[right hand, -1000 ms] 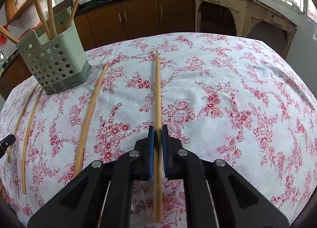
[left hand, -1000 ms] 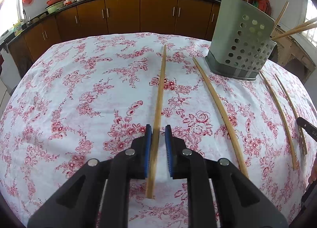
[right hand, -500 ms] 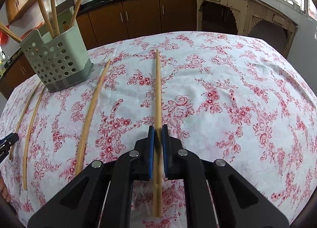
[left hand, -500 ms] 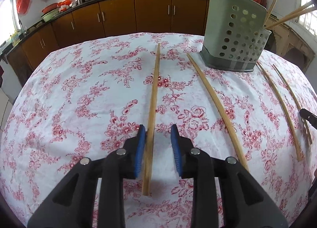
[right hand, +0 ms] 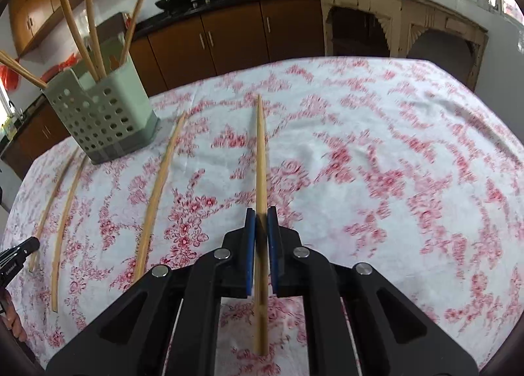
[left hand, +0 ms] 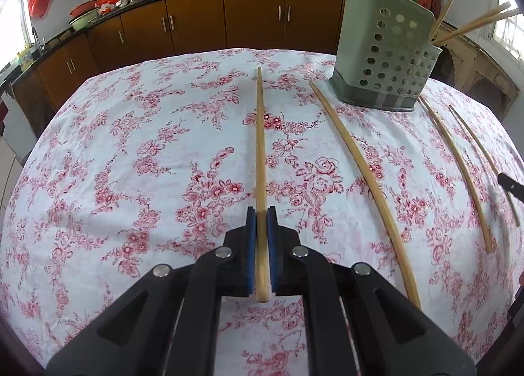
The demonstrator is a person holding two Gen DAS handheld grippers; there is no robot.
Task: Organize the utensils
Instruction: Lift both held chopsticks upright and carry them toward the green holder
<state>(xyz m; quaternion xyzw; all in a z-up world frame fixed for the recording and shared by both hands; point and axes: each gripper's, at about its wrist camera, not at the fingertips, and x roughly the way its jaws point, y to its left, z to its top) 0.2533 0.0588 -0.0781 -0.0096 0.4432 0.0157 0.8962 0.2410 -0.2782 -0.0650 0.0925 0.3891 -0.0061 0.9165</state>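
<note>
Floral tablecloth [left hand: 137, 153] bears loose chopsticks near a holder [left hand: 383, 58]; left gripper [left hand: 261, 217] and right gripper [right hand: 261, 217] each pinch one chopstick

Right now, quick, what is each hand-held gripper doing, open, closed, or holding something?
Left hand-held gripper: closed on a chopstick.
Right hand-held gripper: closed on another chopstick.

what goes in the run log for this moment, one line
left gripper: shut on chopstick | right gripper: shut on second chopstick | holder: upright on tablecloth | loose chopsticks on cloth: three
</note>
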